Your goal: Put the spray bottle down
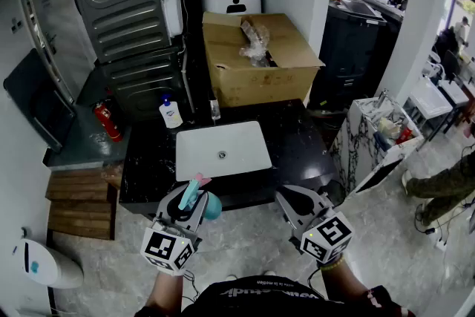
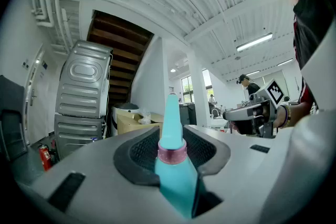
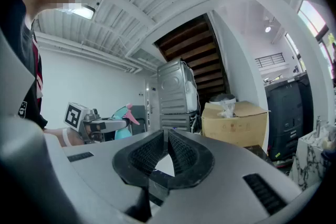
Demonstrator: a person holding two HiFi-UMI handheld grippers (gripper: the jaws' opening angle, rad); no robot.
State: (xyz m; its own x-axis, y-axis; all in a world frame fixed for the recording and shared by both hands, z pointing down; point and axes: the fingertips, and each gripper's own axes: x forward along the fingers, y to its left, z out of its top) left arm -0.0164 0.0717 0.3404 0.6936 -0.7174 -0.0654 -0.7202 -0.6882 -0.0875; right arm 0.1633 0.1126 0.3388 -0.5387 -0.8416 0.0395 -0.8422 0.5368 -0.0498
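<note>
A teal spray bottle (image 1: 196, 194) with a pink trigger and a pink collar sits between the jaws of my left gripper (image 1: 187, 206), in front of the counter's near edge. In the left gripper view the bottle (image 2: 174, 165) fills the gap, its neck pointing away from the camera, and the left gripper (image 2: 171, 139) is shut on it. My right gripper (image 1: 292, 206) is held level at the same height to the right, apart from the bottle. In its own view the right gripper (image 3: 166, 137) is shut with nothing in it, and the bottle (image 3: 125, 117) shows at the left.
Ahead is a black counter (image 1: 297, 148) with a white sink (image 1: 241, 159), a soap bottle (image 1: 170, 114) and a small bottle (image 1: 214, 110) behind it. Beyond stand a cardboard box (image 1: 256, 59), stacked grey machines (image 1: 126, 11) and a fire extinguisher (image 1: 107, 121). Wooden steps (image 1: 78, 200) lie left, a marble stand (image 1: 371, 141) right.
</note>
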